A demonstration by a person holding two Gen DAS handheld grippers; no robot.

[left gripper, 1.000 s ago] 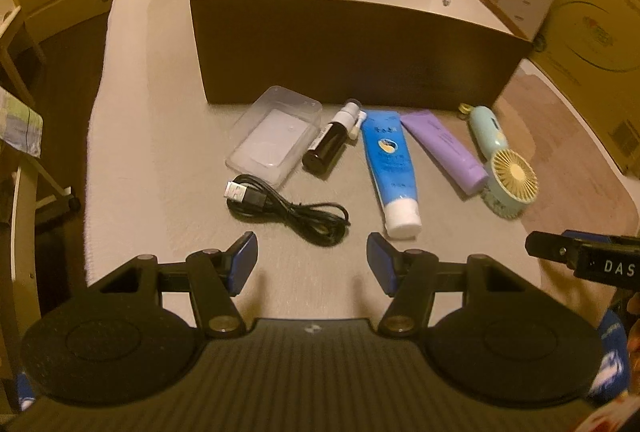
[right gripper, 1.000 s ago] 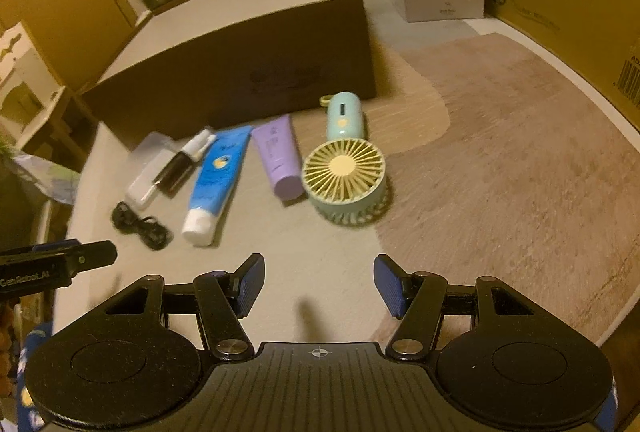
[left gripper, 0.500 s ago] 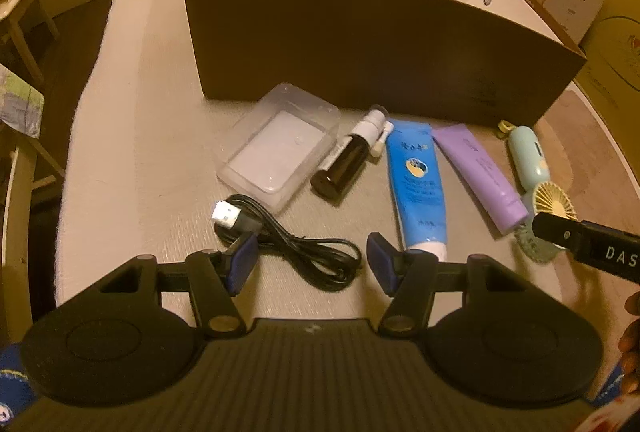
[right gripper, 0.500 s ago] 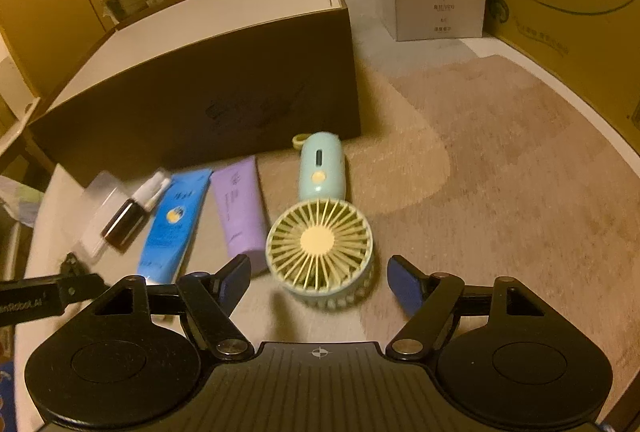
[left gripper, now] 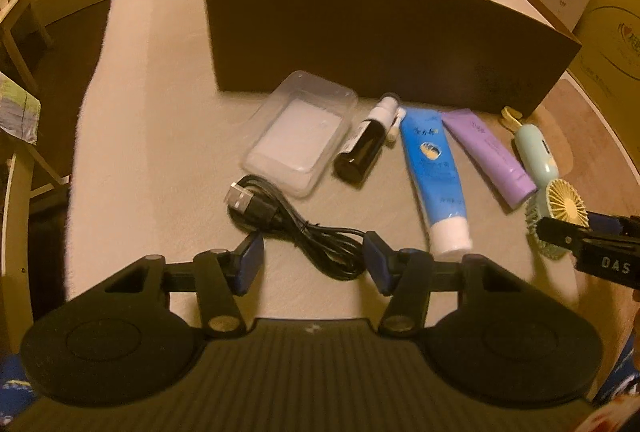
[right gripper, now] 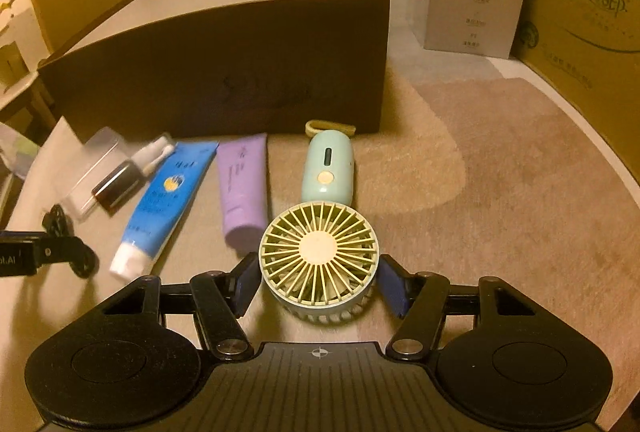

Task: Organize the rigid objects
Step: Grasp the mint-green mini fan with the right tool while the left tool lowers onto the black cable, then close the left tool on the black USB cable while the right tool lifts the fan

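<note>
Right jaws apparently around fan (right gripper: 319, 252) head

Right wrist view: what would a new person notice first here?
The mint handheld fan lies nearest, its round head between the pads of the right gripper. Behind it a purple tube and a blue tube lie side by side before the big brown box.

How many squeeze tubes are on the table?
2. The blue tube lies right of the dark spray bottle; the purple tube lies between it and the handheld fan. The brown box may hide more.
</note>
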